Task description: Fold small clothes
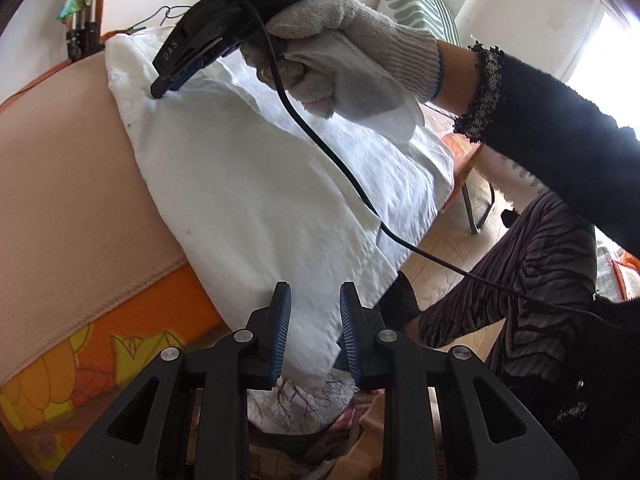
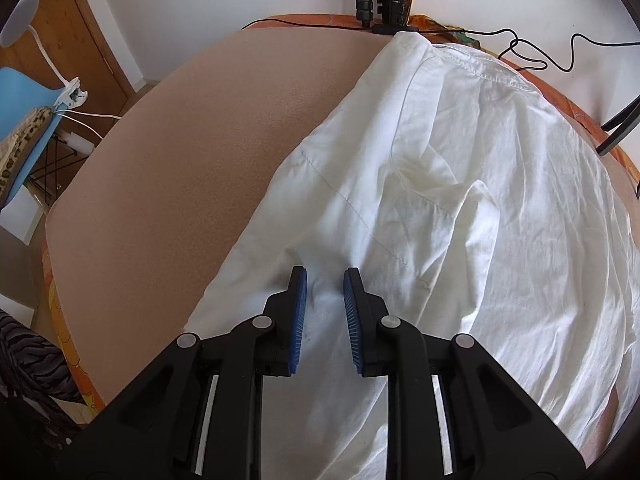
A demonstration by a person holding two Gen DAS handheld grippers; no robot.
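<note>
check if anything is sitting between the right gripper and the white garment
Nothing visible stands in the way. The right gripper is open directly over the white garment, with only cloth showing between its blue pads. The left gripper is open at the garment's near edge on the tan table.
</note>
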